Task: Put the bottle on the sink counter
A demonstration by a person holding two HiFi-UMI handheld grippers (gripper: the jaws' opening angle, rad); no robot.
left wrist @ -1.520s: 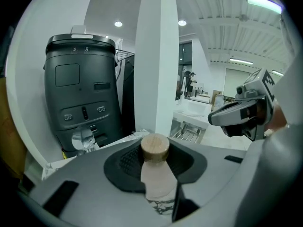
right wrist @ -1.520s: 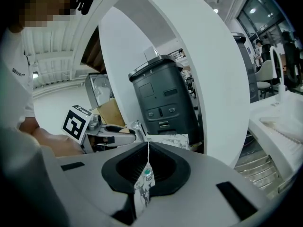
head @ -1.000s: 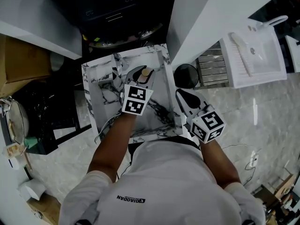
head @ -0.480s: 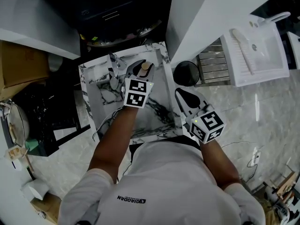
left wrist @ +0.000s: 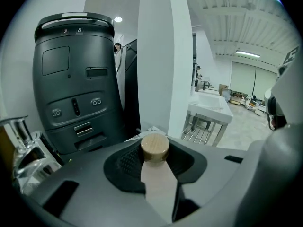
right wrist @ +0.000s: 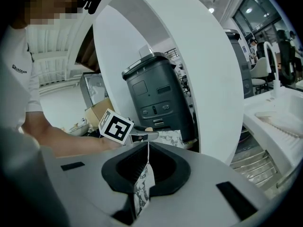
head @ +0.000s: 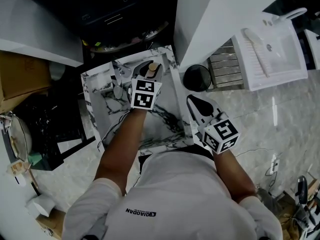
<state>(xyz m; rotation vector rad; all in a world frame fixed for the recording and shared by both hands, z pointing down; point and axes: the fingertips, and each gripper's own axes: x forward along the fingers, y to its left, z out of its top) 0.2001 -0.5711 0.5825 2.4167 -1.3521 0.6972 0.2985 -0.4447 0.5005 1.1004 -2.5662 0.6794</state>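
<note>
- Head view: mounted on the person's head and facing steeply down. It is the farthest out, taking in both arms, the left claw point(head: 149, 70), the right claw point(head: 192, 102) and the marble tabletop point(head: 167, 121).
- Left claw view: rides on that claw and faces along its jaws, very close. Beyond them stand a dark machine point(left wrist: 75, 79) and a white pillar point(left wrist: 161, 56).
- Right claw view: same mounting, facing across the tabletop.
- Shared: the machine and pillar appear in both claw views. The left claw and tabletop appear in the head and right claw views.

Open lab-like hall; mock marble sink counter point(head: 162, 126), white washbasin point(head: 280, 59), strip lights point(left wrist: 248, 54).
</note>
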